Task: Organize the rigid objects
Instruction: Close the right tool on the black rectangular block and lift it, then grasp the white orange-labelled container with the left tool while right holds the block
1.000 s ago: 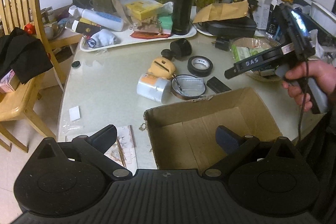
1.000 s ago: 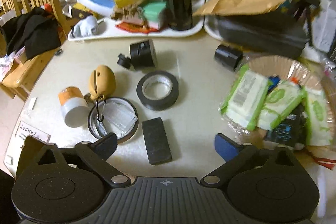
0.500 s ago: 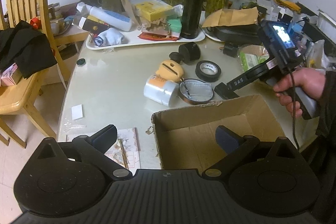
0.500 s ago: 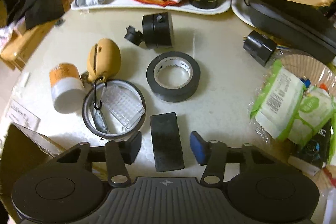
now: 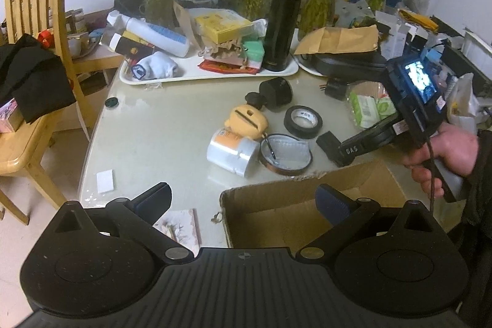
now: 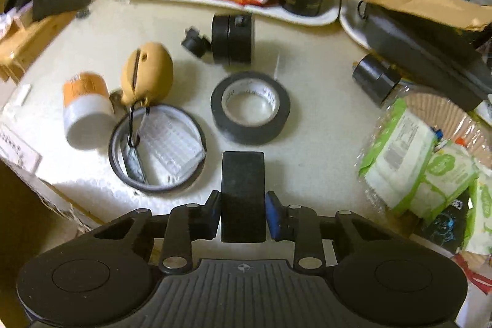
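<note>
On the left of the left wrist view we see a pale wooden chair [image 5: 33, 29] with black cloth [image 5: 30, 76] draped over its seat, drawn up beside the round cream table [image 5: 160, 125]. Our left gripper [image 5: 243, 202] hangs with its jaws spread wide and nothing between them, above the near table edge and the open brown cardboard box [image 5: 295, 214].

Moving right across the table in the right wrist view, a white canister with an orange band [image 6: 86, 109] lies on its side, touching a tan rubbery pouch [image 6: 147, 73]. Just beside these sits a shallow round metal-rimmed tin [image 6: 156, 149] with a clear plastic piece inside. Right of it lies a roll of black tape [image 6: 250, 108], flat on the table, with a black cylindrical gadget [image 6: 232, 39] behind it.

Our right gripper [image 6: 243, 215] is clamped on a flat black rectangular block [image 6: 243, 189], one blue pad pressed against each long side; the block sits just near of the tape roll. Farther right, green-and-white wipe packets [image 6: 415, 162] fill a wicker basket [image 6: 430, 103].
</note>
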A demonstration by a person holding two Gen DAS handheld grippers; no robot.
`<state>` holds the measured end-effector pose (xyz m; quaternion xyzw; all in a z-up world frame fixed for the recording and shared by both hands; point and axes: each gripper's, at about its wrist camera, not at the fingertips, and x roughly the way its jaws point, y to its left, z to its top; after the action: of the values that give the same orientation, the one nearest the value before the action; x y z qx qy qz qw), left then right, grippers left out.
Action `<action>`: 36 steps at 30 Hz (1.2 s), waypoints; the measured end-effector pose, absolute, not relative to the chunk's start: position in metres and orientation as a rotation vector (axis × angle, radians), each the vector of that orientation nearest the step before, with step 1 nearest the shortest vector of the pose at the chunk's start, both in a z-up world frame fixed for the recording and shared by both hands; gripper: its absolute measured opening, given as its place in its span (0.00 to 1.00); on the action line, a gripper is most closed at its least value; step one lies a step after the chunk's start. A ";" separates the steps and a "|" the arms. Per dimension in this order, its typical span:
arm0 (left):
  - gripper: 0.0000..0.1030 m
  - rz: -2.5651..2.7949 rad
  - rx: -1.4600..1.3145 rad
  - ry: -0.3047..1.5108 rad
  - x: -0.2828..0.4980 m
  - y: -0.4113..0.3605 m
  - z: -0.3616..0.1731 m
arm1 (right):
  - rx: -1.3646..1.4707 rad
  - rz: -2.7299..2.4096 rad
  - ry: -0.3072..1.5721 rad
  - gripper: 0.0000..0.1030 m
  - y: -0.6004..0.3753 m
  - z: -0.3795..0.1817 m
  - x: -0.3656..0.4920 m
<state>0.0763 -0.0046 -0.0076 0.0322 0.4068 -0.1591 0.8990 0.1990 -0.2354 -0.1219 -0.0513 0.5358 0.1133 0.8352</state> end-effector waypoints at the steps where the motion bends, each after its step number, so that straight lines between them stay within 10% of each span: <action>1: 0.99 -0.334 0.068 0.842 0.078 -0.005 -0.008 | -0.088 0.238 1.129 0.32 -0.238 -0.119 0.199; 36: 0.99 -0.397 0.234 0.939 0.202 -0.032 -0.068 | 0.154 0.236 0.970 0.32 -0.273 -0.047 0.109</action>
<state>0.2019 -0.0315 -0.0677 0.1118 0.4482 -0.1894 0.8664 0.1091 -0.2735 -0.0467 0.0739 0.4647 0.1130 0.8751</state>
